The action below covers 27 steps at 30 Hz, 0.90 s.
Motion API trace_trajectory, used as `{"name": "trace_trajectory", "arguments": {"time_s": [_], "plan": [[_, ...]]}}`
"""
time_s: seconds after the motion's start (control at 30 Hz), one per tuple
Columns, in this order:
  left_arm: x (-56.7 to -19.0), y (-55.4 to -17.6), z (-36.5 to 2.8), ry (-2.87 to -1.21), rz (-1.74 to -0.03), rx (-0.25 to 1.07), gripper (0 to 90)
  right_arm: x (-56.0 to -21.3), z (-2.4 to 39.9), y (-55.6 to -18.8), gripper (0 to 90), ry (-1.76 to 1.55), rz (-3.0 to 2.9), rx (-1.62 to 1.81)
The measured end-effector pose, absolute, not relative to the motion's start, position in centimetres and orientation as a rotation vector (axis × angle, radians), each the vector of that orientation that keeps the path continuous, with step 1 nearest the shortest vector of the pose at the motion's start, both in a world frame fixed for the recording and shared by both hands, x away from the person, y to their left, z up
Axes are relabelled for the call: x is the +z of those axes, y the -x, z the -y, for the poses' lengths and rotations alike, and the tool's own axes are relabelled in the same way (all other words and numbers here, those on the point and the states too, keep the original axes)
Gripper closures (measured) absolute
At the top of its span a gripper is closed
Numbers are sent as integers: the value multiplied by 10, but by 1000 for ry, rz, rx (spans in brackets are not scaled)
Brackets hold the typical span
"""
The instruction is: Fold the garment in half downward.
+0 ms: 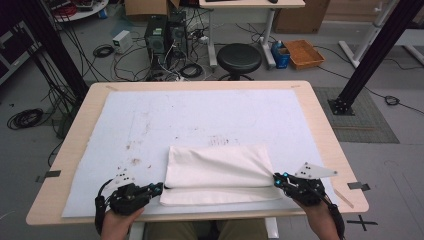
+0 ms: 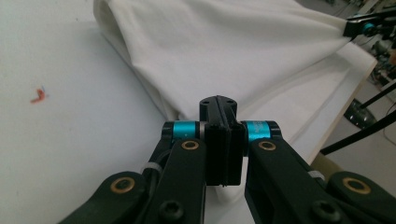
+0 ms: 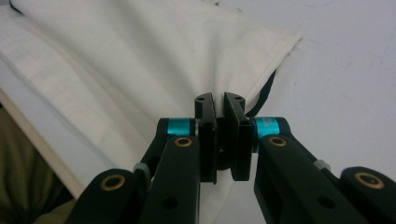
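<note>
High view: we pinch the folded white cotton cloth, lying at the table's near edge, left gripper and right gripper clamped on opposite corners so the top layer lifts evenly.

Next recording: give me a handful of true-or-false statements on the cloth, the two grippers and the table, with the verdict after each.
1. The white cloth lies folded near the person's edge of the table. True.
2. The left gripper hangs open above the cloth. False: its jaws are shut on the cloth's near left corner, as the left gripper view shows.
3. The right gripper is shut on the cloth's right side. True; the cloth's top layer is lifted there and pulled into creases.
4. The cloth is dark blue. False: it is white.
5. A white sheet with a few brown stains covers most of the table. True.
6. A cup stands beside the cloth. False: no cup stands on the table.
</note>
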<state>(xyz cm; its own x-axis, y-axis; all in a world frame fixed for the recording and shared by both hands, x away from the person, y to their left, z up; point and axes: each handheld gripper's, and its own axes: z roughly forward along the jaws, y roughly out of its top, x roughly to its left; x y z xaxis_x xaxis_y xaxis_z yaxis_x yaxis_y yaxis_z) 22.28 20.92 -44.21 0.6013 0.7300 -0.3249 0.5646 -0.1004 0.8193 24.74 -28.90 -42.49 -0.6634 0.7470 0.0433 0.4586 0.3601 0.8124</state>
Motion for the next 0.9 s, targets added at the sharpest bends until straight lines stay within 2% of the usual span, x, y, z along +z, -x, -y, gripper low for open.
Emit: {"name": "trace_trajectory", "arguments": {"time_s": [0.07,0.1,0.13,0.17,0.3,0.43,0.5,0.63,0.7,0.77,0.9], "plan": [[-441,-225,-209,-1774,-1081,237,885,-426,291,-243,846,-1052,-2294,1204],[-441,-229,-209,-1771,-1096,246,835,-426,291,-244,846,-1062,-2292,1203],[-441,-232,-207,-1766,-1108,253,733,-426,291,-245,845,-1063,-2286,1200],[-441,-237,-205,-1762,-1114,267,676,-426,290,-247,845,-1068,-2282,1200],[-443,-258,-195,-1782,-1140,285,568,-429,285,-256,845,-1057,-2289,1180],[-446,-265,-183,-1825,-1121,271,579,-430,283,-258,845,-1059,-2295,1171],[-448,-265,-178,-1867,-1121,292,607,-430,284,-257,845,-1064,-2292,1175],[-451,-265,-177,-1898,-1138,308,718,-432,285,-259,844,-1066,-2298,1171],[-451,-264,-178,-1900,-1142,317,731,-432,285,-258,844,-1068,-2301,1172],[-446,-260,-179,-1881,-1128,336,729,-432,285,-257,844,-1064,-2302,1170],[-440,-249,-181,-1903,-1099,394,611,-432,284,-256,844,-1061,-2303,1168]]}}
